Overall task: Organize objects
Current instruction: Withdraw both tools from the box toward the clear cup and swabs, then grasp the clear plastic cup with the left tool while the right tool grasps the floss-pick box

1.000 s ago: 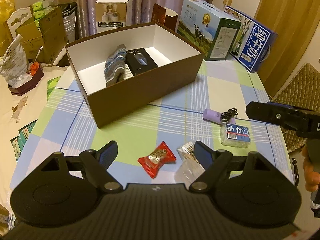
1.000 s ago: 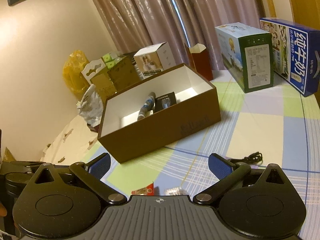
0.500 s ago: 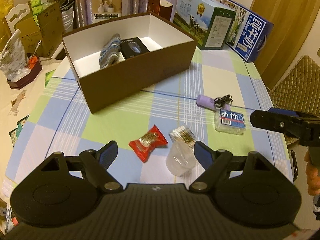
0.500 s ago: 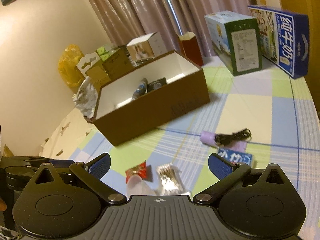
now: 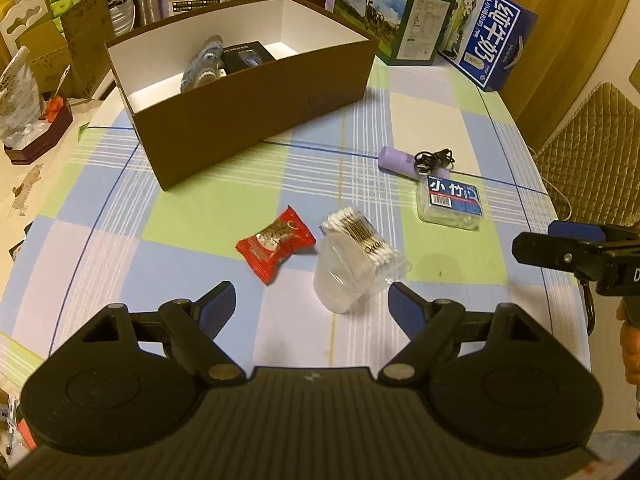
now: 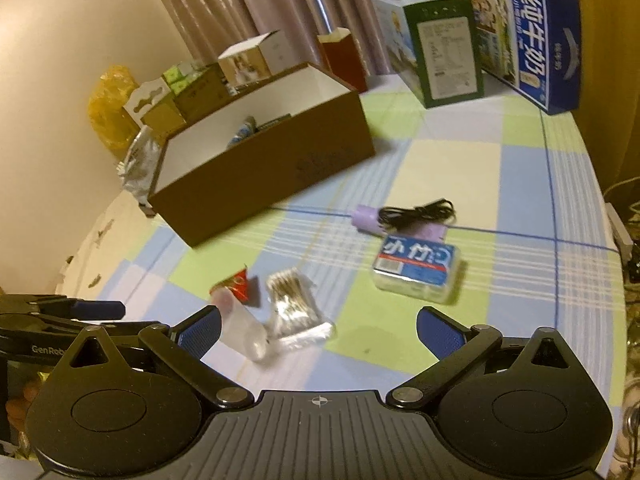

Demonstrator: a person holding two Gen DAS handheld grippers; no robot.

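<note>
Checked cloth covers the surface (image 5: pixel 432 116), with a brown box (image 5: pixel 256 92) at upper left of the frame. Both tongs, left (image 5: pixel 310 306) and right (image 6: pixel 318 326), are spread and empty above a clear cup (image 5: pixel 344 280) at lower centre.

Blue carton (image 5: pixel 491 28): "纯牛奶"; clear box (image 5: pixel 449 203): "小竹".

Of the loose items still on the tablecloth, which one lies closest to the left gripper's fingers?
The clear plastic cup, tipped on its side just ahead of the open left gripper. The red snack packet, cotton swab pack and blue-labelled box lie farther off.
</note>
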